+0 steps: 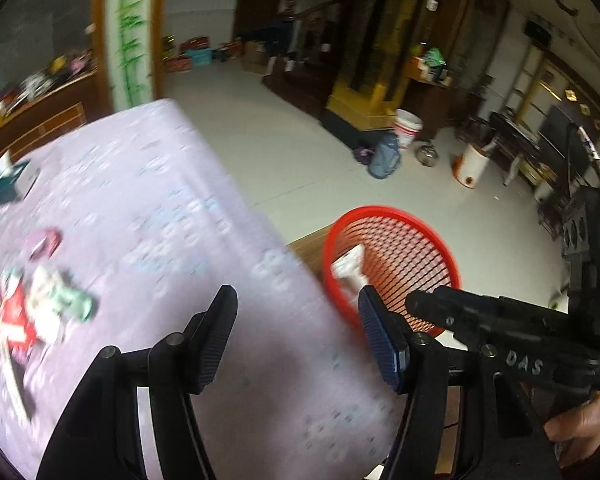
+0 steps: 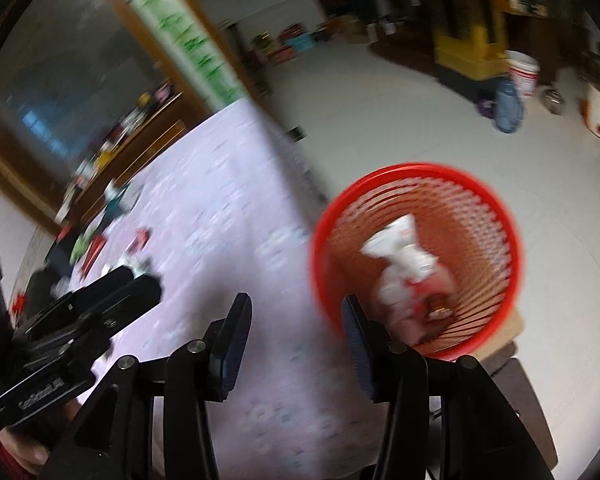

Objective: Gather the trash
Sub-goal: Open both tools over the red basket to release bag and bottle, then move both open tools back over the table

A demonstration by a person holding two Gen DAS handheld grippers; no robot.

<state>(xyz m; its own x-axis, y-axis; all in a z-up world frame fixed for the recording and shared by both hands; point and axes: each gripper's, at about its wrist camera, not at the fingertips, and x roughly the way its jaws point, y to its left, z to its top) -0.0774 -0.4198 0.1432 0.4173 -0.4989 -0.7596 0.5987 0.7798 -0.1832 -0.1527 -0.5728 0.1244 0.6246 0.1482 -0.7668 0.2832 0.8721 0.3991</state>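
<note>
Left gripper (image 1: 300, 340) and right gripper (image 2: 296, 344) both spread, empty, above lilac tablecloth (image 1: 172, 208). White wrapper (image 2: 400, 256) lay inside red mesh basket (image 2: 500, 208).

The left wrist view looks forward along its own fingers (image 1: 220, 340) from close above the table (image 1: 160, 220), facing its far right corner and the room beyond. The right wrist view sits close above the same table (image 2: 228, 240), aimed slightly further right and down into the basket (image 2: 512, 240). Both views share the table, the basket (image 1: 384, 210), the floor (image 1: 300, 152) and the far wall. Each view shows the other gripper at its edge. Both are motion-blurred.
</note>
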